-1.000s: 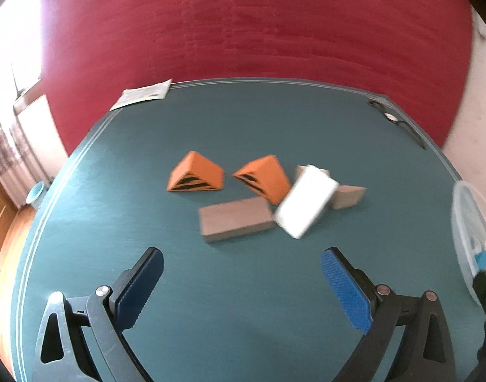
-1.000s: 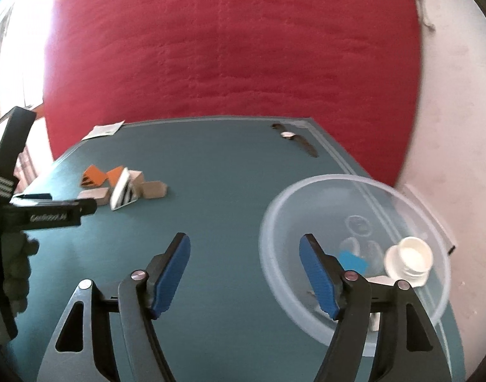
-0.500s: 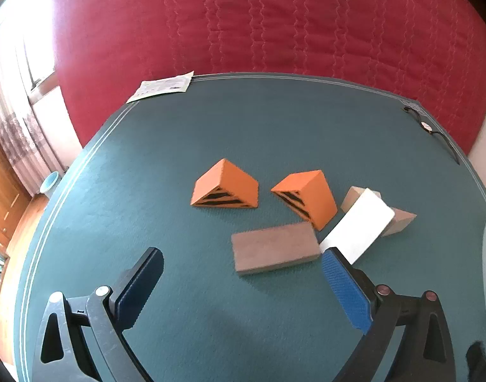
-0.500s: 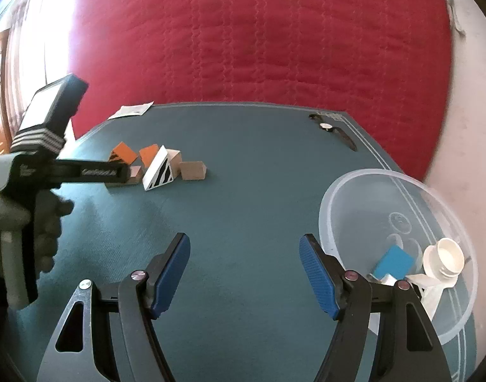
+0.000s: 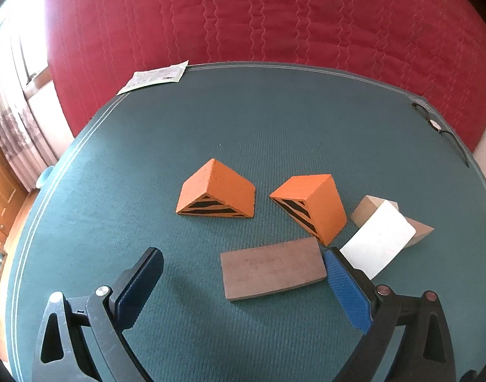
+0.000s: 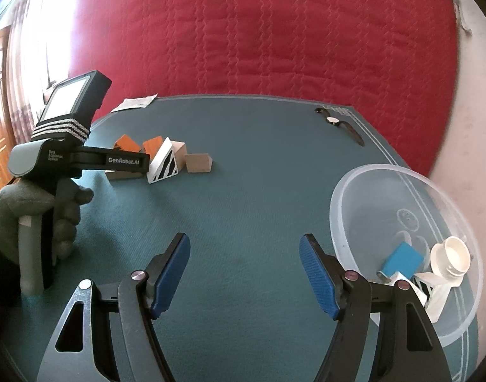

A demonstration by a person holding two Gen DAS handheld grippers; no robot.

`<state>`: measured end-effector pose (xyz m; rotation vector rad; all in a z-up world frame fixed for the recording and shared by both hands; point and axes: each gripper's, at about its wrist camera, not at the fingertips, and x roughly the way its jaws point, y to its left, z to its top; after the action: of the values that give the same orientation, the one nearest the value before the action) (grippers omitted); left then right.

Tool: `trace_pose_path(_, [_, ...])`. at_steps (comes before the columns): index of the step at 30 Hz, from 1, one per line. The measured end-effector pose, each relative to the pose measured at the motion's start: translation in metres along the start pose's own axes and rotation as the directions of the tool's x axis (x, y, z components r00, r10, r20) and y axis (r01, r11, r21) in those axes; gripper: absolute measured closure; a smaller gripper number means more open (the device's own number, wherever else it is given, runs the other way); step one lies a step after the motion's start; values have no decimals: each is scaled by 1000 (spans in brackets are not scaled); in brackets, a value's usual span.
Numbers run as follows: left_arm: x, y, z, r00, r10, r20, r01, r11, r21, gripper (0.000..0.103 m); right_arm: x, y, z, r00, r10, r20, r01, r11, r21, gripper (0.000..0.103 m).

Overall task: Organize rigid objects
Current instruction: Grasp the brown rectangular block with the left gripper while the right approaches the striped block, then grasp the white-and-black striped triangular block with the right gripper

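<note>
Several blocks lie in a cluster on the green mat (image 5: 274, 133): two orange wedges with black stripes (image 5: 216, 192) (image 5: 309, 211), a flat brown slab (image 5: 271, 267), a white wedge (image 5: 378, 242) and tan blocks (image 5: 418, 230) behind it. My left gripper (image 5: 243, 273) stands open just in front of the slab, its right pad (image 5: 346, 289) close to the slab's end and the white wedge. My right gripper (image 6: 244, 272) is open over bare mat, nothing between its fingers. The right wrist view shows the left gripper's body (image 6: 84, 159) in a gloved hand (image 6: 36, 210), in front of the white striped wedge (image 6: 165, 162).
A clear plastic bowl (image 6: 348, 187) at the right holds a blue block (image 6: 402, 259), a white cup-like piece (image 6: 449, 254) and a striped white piece. A wristwatch (image 6: 338, 124) lies at the far right corner, a paper sheet (image 5: 157, 74) at the far left edge. A red quilted cover (image 5: 243, 16) rises behind.
The left gripper has come closer to the block cluster, which now sits larger and lower in its view. In the right wrist view the bowl has slid to the right.
</note>
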<state>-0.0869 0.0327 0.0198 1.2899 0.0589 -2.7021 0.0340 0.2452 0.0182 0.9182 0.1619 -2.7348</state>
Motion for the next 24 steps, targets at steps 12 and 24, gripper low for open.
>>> trace_pose_path(12, [-5,5,-6,999,-48,-5,49,999,10,38,5,7,1,999,31,-37,-31,999,14,31])
trace_pose_path(24, [-34,25,-20,998,-44,49,43,999,21,38,26,12,24,983,140,-117,-129,987,97,31])
